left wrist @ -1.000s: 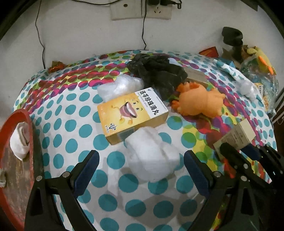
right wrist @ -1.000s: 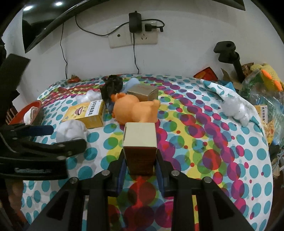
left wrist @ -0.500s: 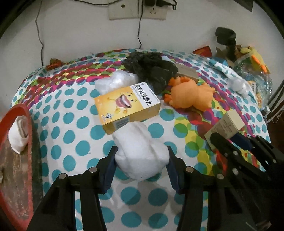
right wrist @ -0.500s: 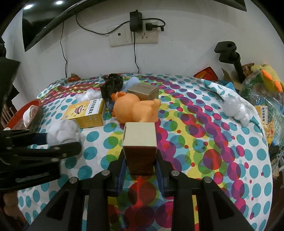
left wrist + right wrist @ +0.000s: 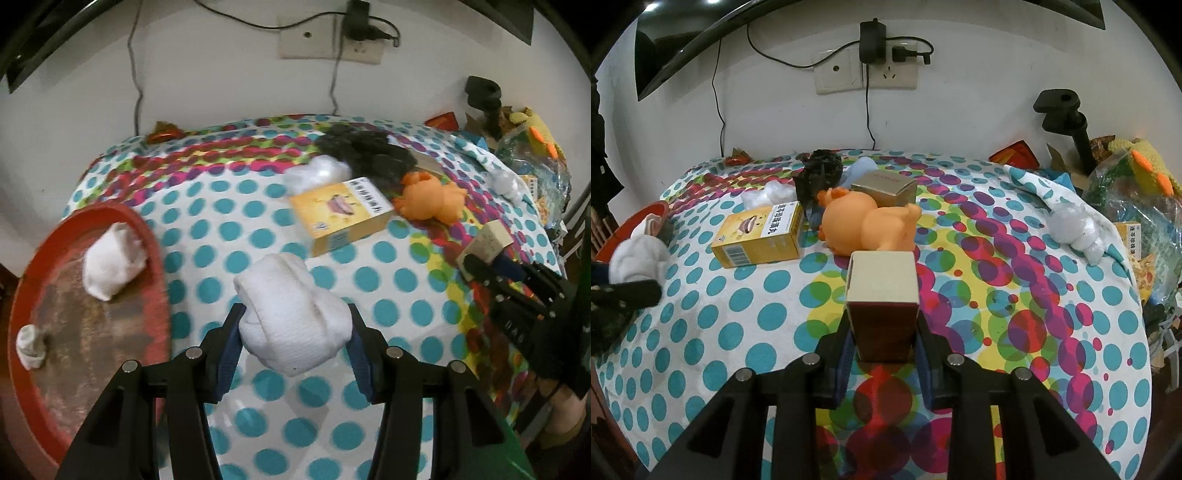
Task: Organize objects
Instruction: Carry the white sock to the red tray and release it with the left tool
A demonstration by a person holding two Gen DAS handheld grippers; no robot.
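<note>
Two grippers were at work over a round table covered with a dotted cloth. The left gripper had its blue pads pressed against both sides of a rolled white sock; its jaws had just been closing, and the soft bundle bulged out above and below them, clear of the cloth. In the right wrist view the same sock showed at the far left edge, with a dark finger of that gripper just below it.

The right gripper was clamped narrowly on a small brown box with a pale top, which stood upright between its fingers. From the left wrist view this box appeared at the right, gripped by black fingers above the cloth.

At the left edge of the table sat a red tray. One rolled white sock lay in it near the rim, and a smaller white bundle lay nearer the tray's left side.

On the cloth, a yellow carton lay flat beside an orange toy, which lay on its side. Behind the toy stood another brown box, and left of that a crumpled black bag. A clear plastic wad lay just behind the carton. Another pale plastic wad rested near the right edge.
</note>
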